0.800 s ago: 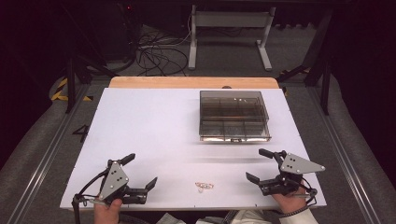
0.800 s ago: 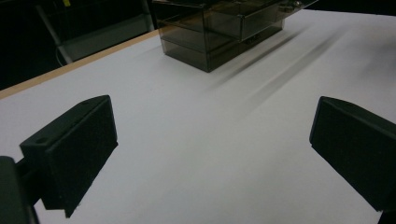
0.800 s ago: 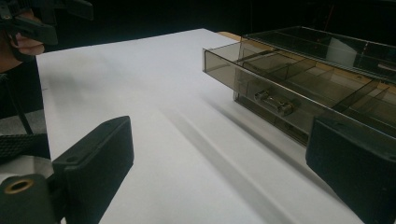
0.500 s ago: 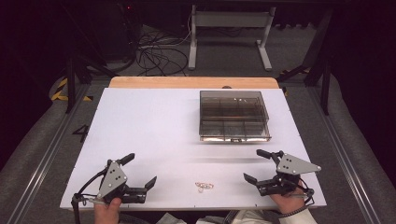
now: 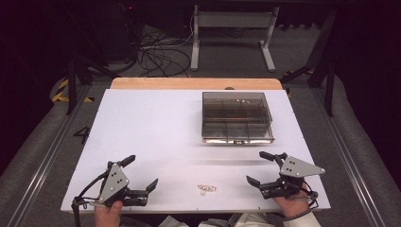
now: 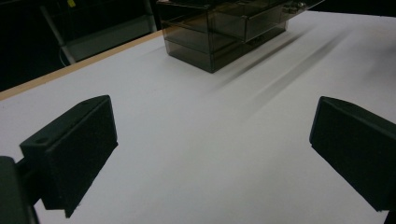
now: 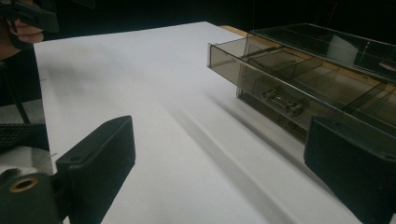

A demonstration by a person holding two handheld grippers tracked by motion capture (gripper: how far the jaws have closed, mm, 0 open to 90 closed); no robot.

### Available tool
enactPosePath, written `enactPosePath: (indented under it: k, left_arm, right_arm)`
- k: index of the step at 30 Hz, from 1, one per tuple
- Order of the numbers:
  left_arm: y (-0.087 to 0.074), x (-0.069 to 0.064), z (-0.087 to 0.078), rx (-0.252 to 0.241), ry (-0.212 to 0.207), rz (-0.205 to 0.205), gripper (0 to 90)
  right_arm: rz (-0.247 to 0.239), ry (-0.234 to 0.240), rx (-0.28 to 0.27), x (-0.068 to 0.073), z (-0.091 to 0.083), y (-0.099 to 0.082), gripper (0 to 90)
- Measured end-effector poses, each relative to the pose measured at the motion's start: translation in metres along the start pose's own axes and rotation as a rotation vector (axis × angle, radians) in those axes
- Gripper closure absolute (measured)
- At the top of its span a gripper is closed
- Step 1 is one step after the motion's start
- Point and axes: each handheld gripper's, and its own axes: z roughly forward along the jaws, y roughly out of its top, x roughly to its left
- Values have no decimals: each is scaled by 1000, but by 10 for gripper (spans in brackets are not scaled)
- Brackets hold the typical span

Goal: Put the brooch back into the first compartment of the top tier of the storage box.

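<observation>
- High view: the left claw [image 5: 142, 173] rests at the near left corner of the white worktop [image 5: 151, 127], its 2 jaws spread wide with nothing between them.
- Between the hands, a small pale trinket [image 5: 206, 188] lies near the front edge, apart from both claws.
- Further back, a smoky clear drawer box [image 5: 236, 117] sits right of centre.
- At the near right, the right claw [image 5: 256, 167] is likewise gaping and empty, just below the box.
</observation>
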Motion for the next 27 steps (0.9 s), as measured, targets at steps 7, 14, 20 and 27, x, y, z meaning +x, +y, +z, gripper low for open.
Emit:
enactPosePath:
  k: [7,14,20,27]
  left_arm:
    - [0,2,-1,-5,-4,-17,16]
    - [-1,2,-1,1,0,-10,17]
    - [0,1,0,6,3,-8,17]
    - [0,1,0,6,6,-5,17]
  right_arm:
    - [7,10,6,-1,2,2,90]
    - [-9,31,27,2,8,12,95]
    - [-11,61,37,2,15,21,102]
    - [-19,97,33,3,22,32,104]
